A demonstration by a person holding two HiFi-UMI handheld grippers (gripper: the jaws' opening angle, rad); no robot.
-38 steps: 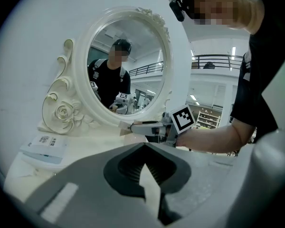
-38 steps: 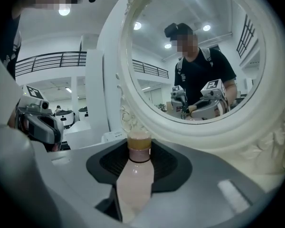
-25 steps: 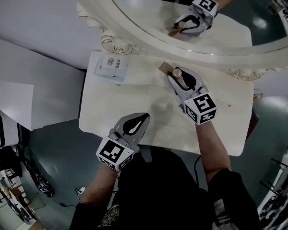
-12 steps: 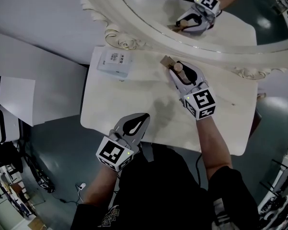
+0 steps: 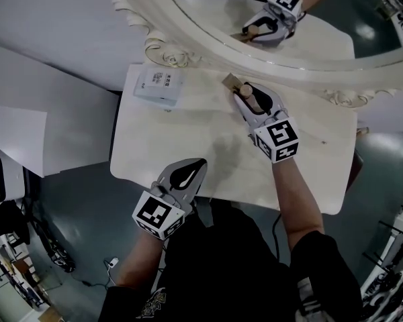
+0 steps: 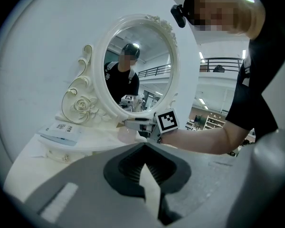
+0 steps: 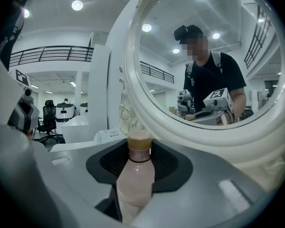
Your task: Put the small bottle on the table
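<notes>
In the head view the right gripper [image 5: 250, 99] held the small bottle [image 5: 245, 94] over the table [image 5: 188, 139] near the mirror [image 5: 208, 42], and the left gripper [image 5: 196, 168] hung at the front edge. The left gripper view showed jaws together, empty. The right gripper view showed jaws clamped on the bottle, so placing seemed underway: the next move called for seating it upright, then letting go.
</notes>
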